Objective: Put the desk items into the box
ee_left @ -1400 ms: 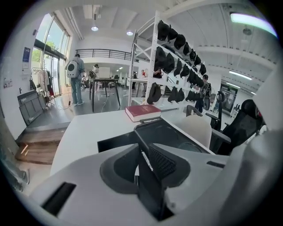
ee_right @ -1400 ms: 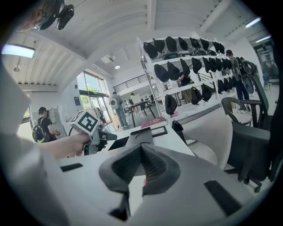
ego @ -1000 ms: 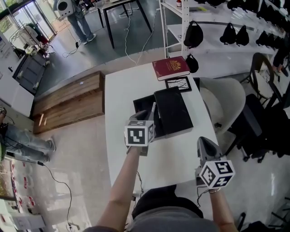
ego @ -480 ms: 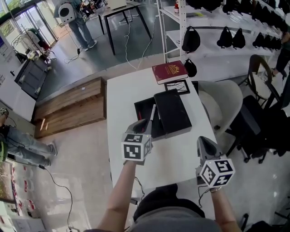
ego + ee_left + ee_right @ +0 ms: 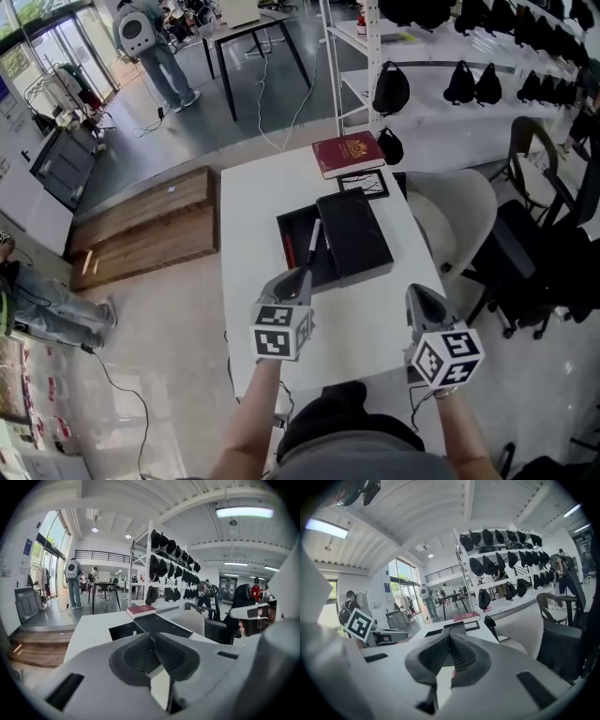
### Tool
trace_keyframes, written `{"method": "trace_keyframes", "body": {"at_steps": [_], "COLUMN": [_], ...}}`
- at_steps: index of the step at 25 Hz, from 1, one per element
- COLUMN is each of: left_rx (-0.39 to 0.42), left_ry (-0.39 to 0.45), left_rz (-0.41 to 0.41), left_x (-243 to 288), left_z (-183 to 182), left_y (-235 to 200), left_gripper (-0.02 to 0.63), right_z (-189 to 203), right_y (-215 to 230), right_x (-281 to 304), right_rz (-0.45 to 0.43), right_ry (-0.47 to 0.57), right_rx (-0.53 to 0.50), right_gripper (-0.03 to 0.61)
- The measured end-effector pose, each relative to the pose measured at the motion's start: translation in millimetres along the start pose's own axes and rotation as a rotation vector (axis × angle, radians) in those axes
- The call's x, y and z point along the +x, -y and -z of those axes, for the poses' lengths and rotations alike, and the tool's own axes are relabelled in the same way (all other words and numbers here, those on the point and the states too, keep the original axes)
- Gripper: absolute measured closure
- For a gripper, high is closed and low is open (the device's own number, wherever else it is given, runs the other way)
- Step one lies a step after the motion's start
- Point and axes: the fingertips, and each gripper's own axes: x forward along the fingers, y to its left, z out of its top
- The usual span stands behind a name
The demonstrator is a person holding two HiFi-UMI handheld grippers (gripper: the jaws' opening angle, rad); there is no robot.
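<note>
An open black box (image 5: 282, 228) sits mid-table, its black lid (image 5: 354, 234) lying across its right side. Inside lie a white-and-black pen (image 5: 312, 242) and a thin red item (image 5: 288, 251). My left gripper (image 5: 298, 277) hovers just short of the box's near edge. Its jaws have just been closing, with nothing between them, and they stand shut (image 5: 153, 637). In the left gripper view the box (image 5: 123, 631) and lid (image 5: 161, 623) lie straight ahead. My right gripper (image 5: 416, 294) hangs over the table's near right part, shut and empty (image 5: 450, 639).
A dark red book (image 5: 348, 153) and a small framed picture (image 5: 366, 183) lie at the table's far end. A beige chair (image 5: 459, 211) stands at the table's right, a wooden bench (image 5: 141, 220) at its left. Shelves of black bags (image 5: 469, 84) lie beyond.
My left gripper has drawn back from over the box toward me, leaving the pen lying in the box. The right gripper has stayed where it was.
</note>
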Motion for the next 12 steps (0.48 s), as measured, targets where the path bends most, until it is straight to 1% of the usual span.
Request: {"method": "trace_keyframes", "body": {"at_steps": [12], "left_rx": [-0.035], "left_ry": [0.060], "left_rz": [-0.028], "left_x": [-22], "left_z": [8], "left_y": [2], "left_gripper": [0.578], "right_z": [0], "right_y": [-3], "right_x": [-1], "right_rz": [-0.008], "right_ry": [0.007], "right_rx": [-0.020], "right_gripper": [0.574]}}
